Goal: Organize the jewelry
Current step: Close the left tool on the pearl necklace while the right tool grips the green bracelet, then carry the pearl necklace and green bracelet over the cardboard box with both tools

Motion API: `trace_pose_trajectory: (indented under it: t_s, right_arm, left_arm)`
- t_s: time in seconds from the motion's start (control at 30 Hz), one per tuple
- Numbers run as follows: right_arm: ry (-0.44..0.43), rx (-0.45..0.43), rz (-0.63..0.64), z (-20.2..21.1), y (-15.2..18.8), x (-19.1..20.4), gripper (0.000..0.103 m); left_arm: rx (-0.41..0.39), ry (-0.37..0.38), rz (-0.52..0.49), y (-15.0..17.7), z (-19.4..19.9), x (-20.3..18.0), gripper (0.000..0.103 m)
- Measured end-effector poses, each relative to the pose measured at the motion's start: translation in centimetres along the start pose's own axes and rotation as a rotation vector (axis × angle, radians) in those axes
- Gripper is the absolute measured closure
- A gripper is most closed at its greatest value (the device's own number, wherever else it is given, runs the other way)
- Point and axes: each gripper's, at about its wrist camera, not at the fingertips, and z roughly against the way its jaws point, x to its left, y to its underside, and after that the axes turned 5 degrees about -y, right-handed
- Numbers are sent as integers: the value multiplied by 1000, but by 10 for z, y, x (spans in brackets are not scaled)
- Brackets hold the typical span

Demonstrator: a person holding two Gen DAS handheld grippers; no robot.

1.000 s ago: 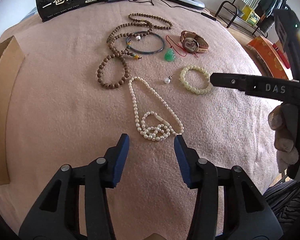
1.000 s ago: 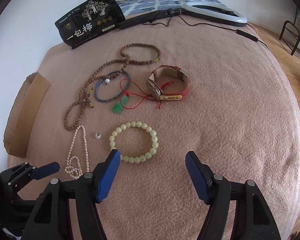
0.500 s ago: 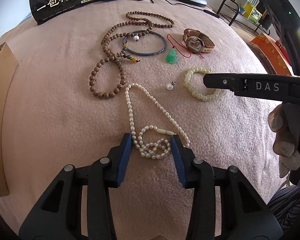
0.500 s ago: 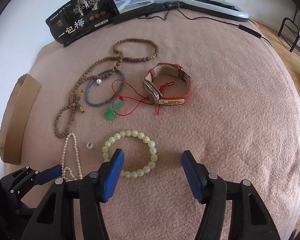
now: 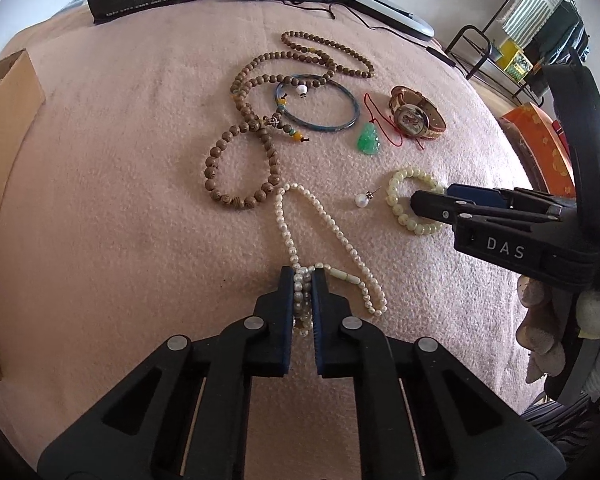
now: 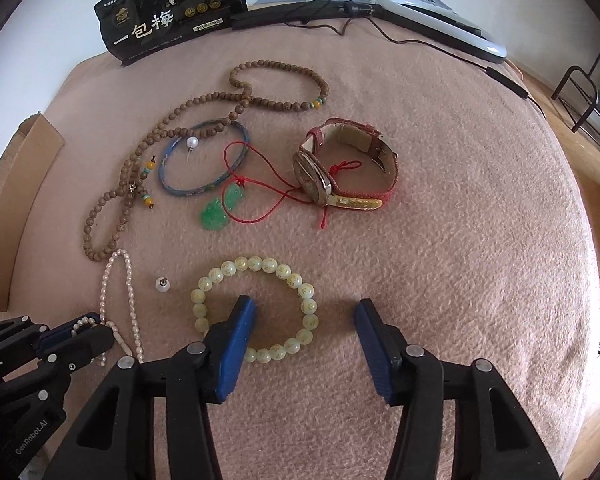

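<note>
the left gripper (image 5: 302, 280) pinches the bunched end of the white pearl necklace (image 5: 324, 224) near the front edge of the pink blanket (image 5: 120, 200). the right gripper (image 6: 304, 320), fingers spread, straddles the pale green bead bracelet (image 6: 256, 308).

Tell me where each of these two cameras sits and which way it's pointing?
Left wrist: rides the left gripper, looking forward along its fingers, shut on the pearl necklace; the right gripper and a gloved hand show at right.
Right wrist: rides the right gripper, open astride the pale green bead bracelet; the left gripper shows lower left.
Both share the pink blanket, wooden beads, watch and black packet.
</note>
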Motion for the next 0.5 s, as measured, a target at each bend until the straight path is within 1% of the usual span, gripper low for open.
trace_pose_trajectory:
  t_s: [0.03,0.07,0.1,0.13,0.17,0.2,0.43,0.5]
  right_arm:
    - [6,-9,-2,1,1,0,65]
    - [4,-15,-5,2,3,-1,69]
    - [-1,-19,-5,3,5,-3,74]
    - [-5,-21,-2,4,5,-3,83]
    - [-9,-24,1,5,5,-4,87]
    - [-21,-24,-2,6,5,-6,95]
    - [-115,-49,-73,15,6,-14,98]
    - [-124,-68,-73,21,5,-13,98]
  left_arm:
    - [-3,2,2,0,1,0,97]
    - [-7,3,2,0,2,0,97]
    - [-10,5,3,-1,3,0,97]
    - [-13,6,6,-1,4,1,97]
    - [-18,9,10,-2,6,1,97]
    - [-25,13,11,-2,8,0,97]
    - [-96,29,-4,-5,33,-4,97]
    - [-113,29,-3,-7,39,-3,97]
